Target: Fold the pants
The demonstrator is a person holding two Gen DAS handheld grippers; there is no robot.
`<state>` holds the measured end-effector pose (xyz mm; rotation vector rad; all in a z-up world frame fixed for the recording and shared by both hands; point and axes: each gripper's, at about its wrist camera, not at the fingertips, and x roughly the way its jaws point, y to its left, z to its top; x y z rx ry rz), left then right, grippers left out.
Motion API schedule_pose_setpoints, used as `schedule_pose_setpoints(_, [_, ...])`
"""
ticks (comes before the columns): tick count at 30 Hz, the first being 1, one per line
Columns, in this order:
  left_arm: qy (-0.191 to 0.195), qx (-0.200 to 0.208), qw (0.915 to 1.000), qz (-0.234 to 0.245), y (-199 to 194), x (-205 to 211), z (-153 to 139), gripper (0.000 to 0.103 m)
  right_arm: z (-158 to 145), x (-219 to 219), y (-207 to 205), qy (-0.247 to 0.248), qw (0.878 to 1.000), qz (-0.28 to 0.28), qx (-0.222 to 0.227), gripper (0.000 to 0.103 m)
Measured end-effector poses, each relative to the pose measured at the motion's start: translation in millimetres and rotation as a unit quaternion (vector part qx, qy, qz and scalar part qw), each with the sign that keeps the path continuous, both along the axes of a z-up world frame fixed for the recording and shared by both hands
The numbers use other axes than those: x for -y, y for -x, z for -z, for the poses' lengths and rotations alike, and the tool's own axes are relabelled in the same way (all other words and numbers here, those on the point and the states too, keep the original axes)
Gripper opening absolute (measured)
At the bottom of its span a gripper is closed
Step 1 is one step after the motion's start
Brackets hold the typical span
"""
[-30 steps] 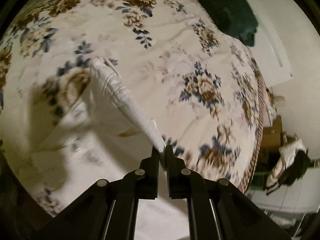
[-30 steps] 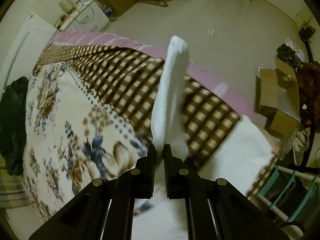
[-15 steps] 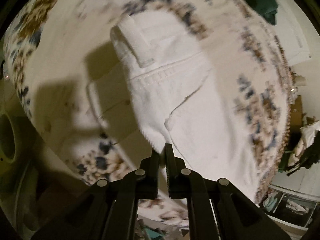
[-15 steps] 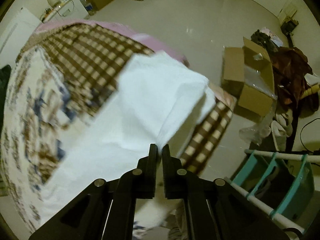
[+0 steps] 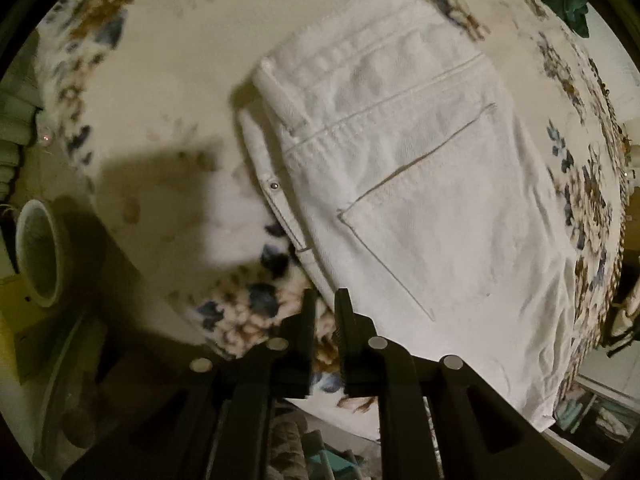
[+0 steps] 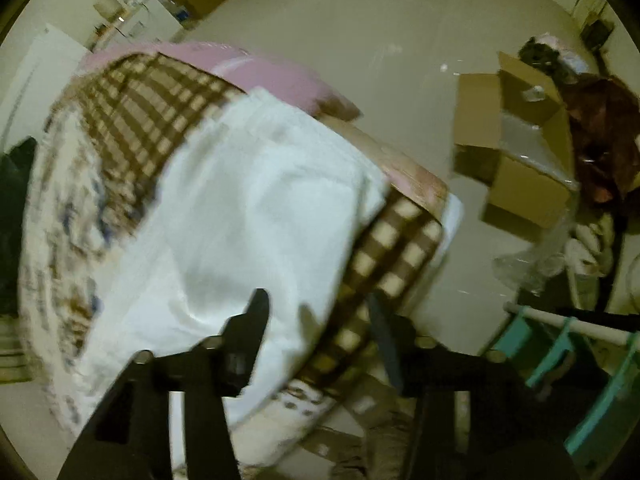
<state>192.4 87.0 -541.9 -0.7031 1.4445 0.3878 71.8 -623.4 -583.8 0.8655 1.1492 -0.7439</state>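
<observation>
Left tool (image 5: 325,308) sitting with a narrow gap and nothing in it; right tool (image 6: 316,312) spread wide, also gripping nothing.

The white pants (image 5: 408,200) are lying flat on the bed (image 5: 168,92), over a flowered cover in cream, blue and brown. The cloth is looking like thick denim, with raised double seams, a stitched back pocket and a small metal rivet (image 5: 273,186). In the left view the waistband is pointing up and left, the long axis running down to the right toward the bed's edge. In the blurred right view, the pants (image 6: 248,216) are also crossing a brown checked blanket (image 6: 152,120).
</observation>
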Motion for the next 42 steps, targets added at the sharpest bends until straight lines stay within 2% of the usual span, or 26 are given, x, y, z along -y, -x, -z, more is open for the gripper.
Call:
schedule_pose_setpoints(2, [-0.020, 0.022, 0.9995, 0.014, -3.4, 15.3, -16.1, 0.013, -4.6, 6.1, -17.0, 0.001, 1.000, -0.018, 0.014, 0.057])
schedule_pose_setpoints(3, [-0.034, 0.036, 0.9983, 0.029, -8.1, 28.4, -25.8, 0.025, -6.6, 9.6, -30.6, 0.008, 0.999, -0.035, 0.016, 0.059])
schedule_pose_setpoints(4, [-0.041, 0.049, 0.9970, 0.042, -12.9, 39.7, -32.4, 0.047, -8.0, 12.3, -44.4, 0.016, 0.999, -0.049, 0.016, 0.060])
schedule_pose_setpoints(6, [-0.057, 0.073, 0.9923, 0.082, -27.7, 72.3, -43.5, 0.079, -8.2, 20.8, -72.2, 0.024, 0.997, -0.070, 0.021, 0.064])
schedule_pose_setpoints(8, [-0.067, 0.094, 0.9861, 0.120, -44.0, 104.4, -50.2, 0.080, -2.5, 30.7, -94.7, 0.022, 0.996, -0.084, 0.017, 0.068])
schedule_pose_setpoints(11, [-0.061, 0.111, 0.9790, 0.160, -65.4, 146.0, -48.1, 0.080, 10.5, 46.9, -124.9, 0.013, 0.995, -0.100, 0.007, 0.076])
schedule_pose_setpoints(14, [-0.052, 0.120, 0.9719, 0.196, -85.8, 192.8, -43.5, 0.080, 31.5, 61.8, -147.8, -0.008, 0.994, -0.109, -0.022, 0.077])
schedule_pose_setpoints(15, [-0.052, 0.122, 0.9695, 0.206, -93.4, 203.6, -42.0, 0.080, 38.7, 63.0, -150.3, -0.019, 0.993, -0.113, -0.027, 0.069])
schedule_pose_setpoints(16, [-0.052, 0.124, 0.9670, 0.216, -98.0, 217.3, -39.7, 0.080, 42.2, 61.9, -153.0, -0.021, 0.992, -0.119, -0.031, 0.054])
schedule_pose_setpoints(17, [-0.051, 0.124, 0.9640, 0.230, -101.8, 234.6, -38.1, 0.080, 42.2, 59.0, -154.4, -0.012, 0.991, -0.127, -0.033, 0.008])
schedule_pose_setpoints(18, [-0.048, 0.124, 0.9625, 0.237, -102.9, 244.6, -37.4, 0.080, 39.7, 54.8, -157.0, 0.013, 0.989, -0.138, -0.051, 0.009])
schedule_pose_setpoints(20, [-0.044, 0.122, 0.9594, 0.250, -104.7, 264.3, -36.9, 0.080, 27.1, 48.1, -155.7, 0.048, 0.987, -0.145, -0.043, 0.008])
schedule_pose_setpoints(23, [-0.048, 0.123, 0.9548, 0.266, -100.4, 279.9, -39.1, 0.080, -0.1, 57.8, -142.4, 0.075, 0.991, -0.108, -0.021, 0.008])
schedule_pose_setpoints(27, [-0.053, 0.116, 0.9538, 0.272, -98.2, 288.6, -35.5, 0.080, -19.9, 82.1, -129.8, 0.073, 0.995, -0.060, 0.013, 0.008])
schedule_pose_setpoints(31, [-0.057, 0.107, 0.9551, 0.270, -100.3, 293.5, -27.9, 0.080, -8.5, 88.9, -130.6, 0.074, 0.996, -0.053, 0.005, 0.008])
schedule_pose_setpoints(34, [-0.065, 0.106, 0.9532, 0.275, -102.1, 295.5, -25.0, 0.080, 14.1, 96.6, -141.9, 0.044, 0.997, -0.057, 0.007, 0.010])
schedule_pose_setpoints(35, [-0.065, 0.106, 0.9528, 0.277, -102.5, 295.0, -24.3, 0.080, 22.0, 97.5, -143.0, 0.030, 0.998, -0.061, 0.004, 0.025])
schedule_pose_setpoints(36, [-0.066, 0.105, 0.9526, 0.278, -102.6, 294.6, -24.0, 0.080, 26.7, 101.4, -142.4, 0.020, 0.998, -0.061, -0.001, 0.052])
schedule_pose_setpoints(37, [-0.065, 0.105, 0.9526, 0.278, -102.4, 293.7, -24.0, 0.080, 24.8, 104.9, -135.8, 0.017, 0.998, -0.055, 0.006, 0.061])
schedule_pose_setpoints(38, [-0.062, 0.106, 0.9526, 0.279, -100.8, 291.9, -24.3, 0.080, 20.9, 107.3, -127.2, 0.017, 0.999, -0.045, 0.017, 0.065])
schedule_pose_setpoints(42, [-0.059, 0.094, 0.9550, 0.275, -94.9, 287.1, -20.1, 0.080, 13.4, 109.2, -81.9, 0.004, 1.000, -0.013, 0.024, 0.065])
